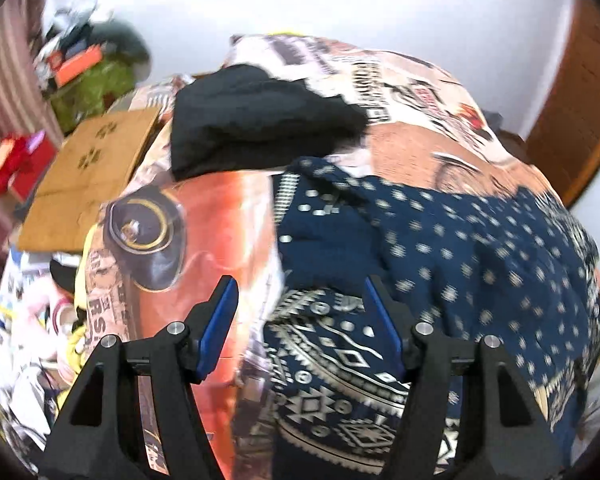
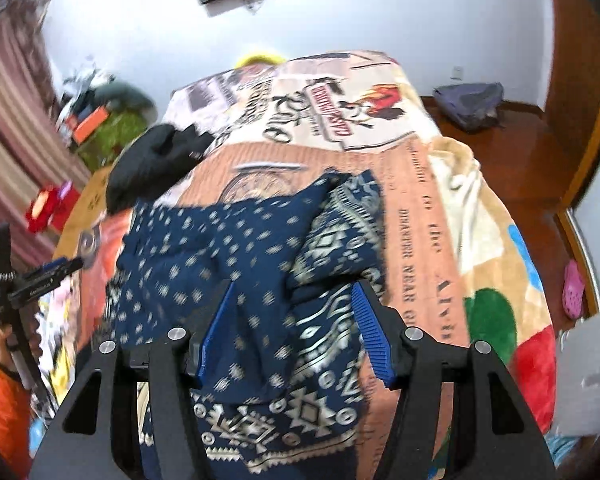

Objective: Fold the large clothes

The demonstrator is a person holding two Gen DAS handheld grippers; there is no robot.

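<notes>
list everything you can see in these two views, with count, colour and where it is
patterned garment: 1, navy with white dots and geometric bands, rumpled on the near part of the bed
black garment: 1, black, in a heap farther up the bed, left of centre
bedspread: 1, orange and cream with printed pictures and lettering, covering the bed
cardboard sheet: 1, brown, lying left of the bed
red box: 1, red, on the floor far left
bag: 1, grey-blue, on the wooden floor right of the bed
pink shoe: 1, pink, on the floor at the right edge
left gripper: 1, black with blue pads, open above the bed
right gripper: 1, black with blue pads, open over the patterned garment
</notes>
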